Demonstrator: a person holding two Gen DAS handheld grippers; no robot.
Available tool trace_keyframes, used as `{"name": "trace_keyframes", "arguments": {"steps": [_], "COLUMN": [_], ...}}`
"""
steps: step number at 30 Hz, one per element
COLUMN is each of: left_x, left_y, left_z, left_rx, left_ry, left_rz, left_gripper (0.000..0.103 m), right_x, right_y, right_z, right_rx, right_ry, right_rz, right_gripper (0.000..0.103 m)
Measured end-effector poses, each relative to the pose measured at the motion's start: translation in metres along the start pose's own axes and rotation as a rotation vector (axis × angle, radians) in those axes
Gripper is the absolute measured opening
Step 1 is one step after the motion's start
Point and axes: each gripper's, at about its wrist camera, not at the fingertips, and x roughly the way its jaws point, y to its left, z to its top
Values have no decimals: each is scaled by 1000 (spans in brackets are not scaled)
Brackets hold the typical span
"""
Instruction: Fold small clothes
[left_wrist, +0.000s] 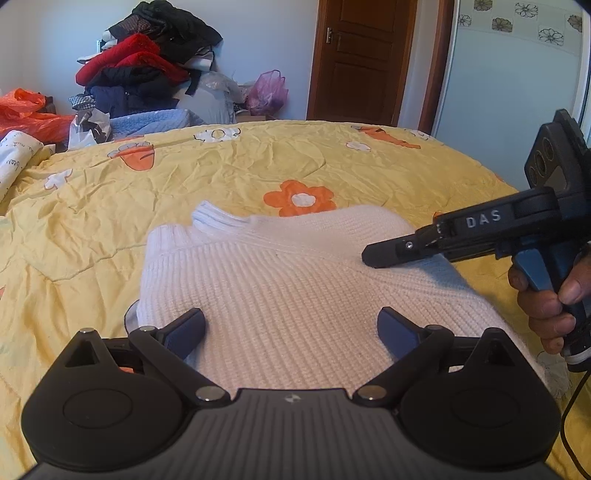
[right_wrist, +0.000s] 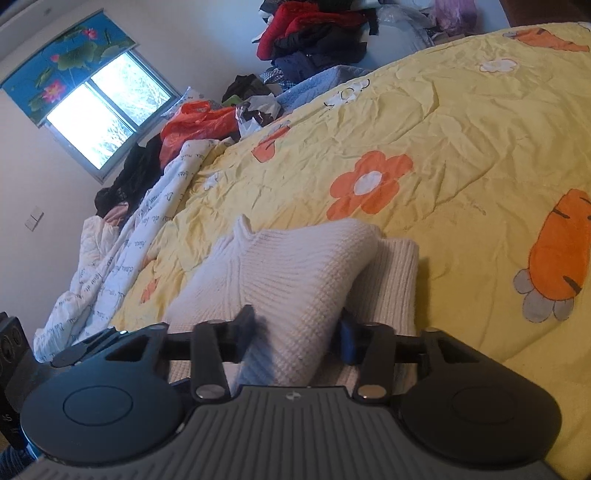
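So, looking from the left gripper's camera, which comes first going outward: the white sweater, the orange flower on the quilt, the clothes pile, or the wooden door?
1. White knit sweater, right under the left gripper.
2. Orange flower print, just beyond the sweater's collar.
3. Clothes pile, past the bed, far left.
4. Wooden door, far right; too close to the pile to rank surely.

Ribbed knit sweater (left_wrist: 280, 280) — soft, matt — on crinkled cotton-like bedspread (left_wrist: 221, 173); glossy wooden door (left_wrist: 362, 55).

sweater (left_wrist: 280, 280): white ribbed knit | bedspread (left_wrist: 221, 173): yellow, orange flowers, carrots
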Motion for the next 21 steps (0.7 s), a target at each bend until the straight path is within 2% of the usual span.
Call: {"name": "trace_keyframes", "arguments": {"steps": [1,2,3,6,7,9,10,12,14,15,17,19,21], "left_x": [-1,-2,-2,-4,-1,5,6,-5,-27,-43,-74,-100,-114], "left_y": [0,0,0,4,5,-2,-6,-4,4,7,12,15,16], "left_z": [1,2,3,6,6,4,2,-1,-9,-15,-33,-55,-75], "left_rx": [-3,-11,-19,-67,-74,-32,-11,-30,-73,-85,-71,-32,7], "left_ry": [1,3,4,-8,-3,-3,-5,-31,-79,-112,-179,-214,-203], "left_rz": [2,3,3,-16,-16,6,21,11,-8,-8,10,6,-5], "left_gripper": [100,100,100,100,100,101,101,100,100,100,101,101,101], "right_x": [2,1,-1,-17,-16,8,15,9,-2,-9,-29,-49,-59], "right_y": [2,7,14,32,29,-5,-17,-23,-16,-13,-8,-1,6], "right_z": [3,6,11,24,27,24,17,9,3,-1,-11,-27,-43], "right_rx": [-3,-22,-60,-110,-135,-45,-9,54,62,63,79,77,47], "right_ry": [-3,-12,-20,-77,-81,1,12,-45,-74,-79,-93,-87,-49], "right_rz": [5,-11,-29,8,-9,-88,-78,-34,-33,-33,-8,50,45], "right_gripper": [20,18,17,16,16,15,15,17,44,48,64,68,68]}}
